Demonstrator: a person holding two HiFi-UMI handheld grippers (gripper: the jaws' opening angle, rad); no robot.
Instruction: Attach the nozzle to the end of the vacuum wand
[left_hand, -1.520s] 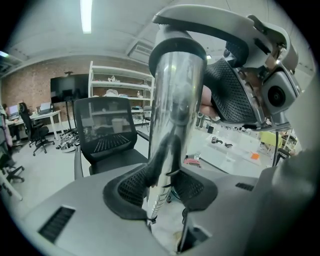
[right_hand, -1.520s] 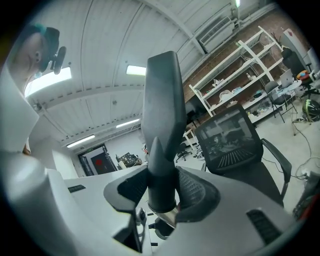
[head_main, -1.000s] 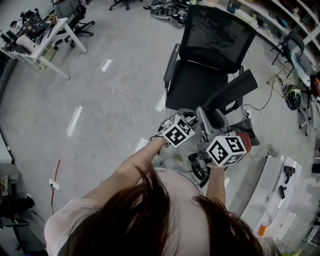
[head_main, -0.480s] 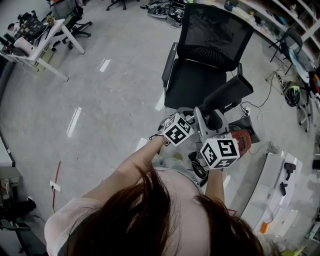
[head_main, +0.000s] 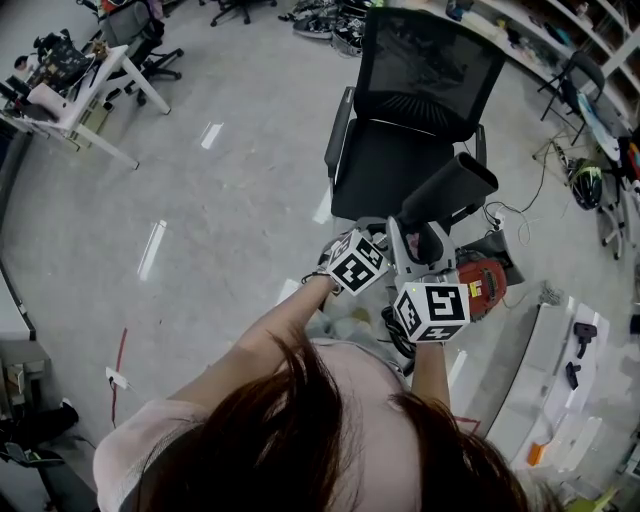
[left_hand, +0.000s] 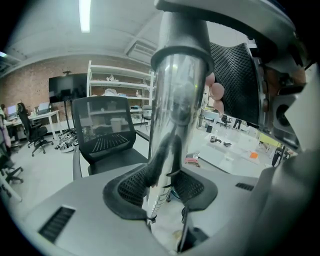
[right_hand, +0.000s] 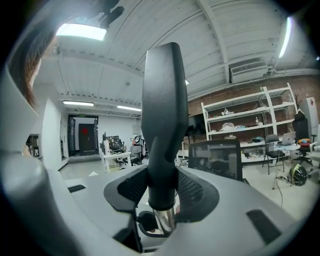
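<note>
Glossy grey concrete floor (head_main: 200, 200) fills the room, streaked with reflected light. On it stands a black office chair (head_main: 400, 160) with a mesh back and a padded seat. Beside the chair's base lies the rounded red vacuum body (head_main: 482, 285).

In front of the chair the nozzle (head_main: 445, 195) is held up. It is long, matte black plastic, flattened toward its wide end and round at the collar. The right gripper (right_hand: 162, 192) clamps its perforated pads on the neck just above that collar, and a short stretch of bright metal tube shows directly beneath. The left gripper (left_hand: 160, 185) is closed on the wand (left_hand: 175, 115), a mirror-bright chrome tube rising to a grey collar.

Since a second ago the nozzle's wide end has drawn in leftward. The right gripper's marker cube has rolled and slid nearer the left one, which has stayed put.
</note>
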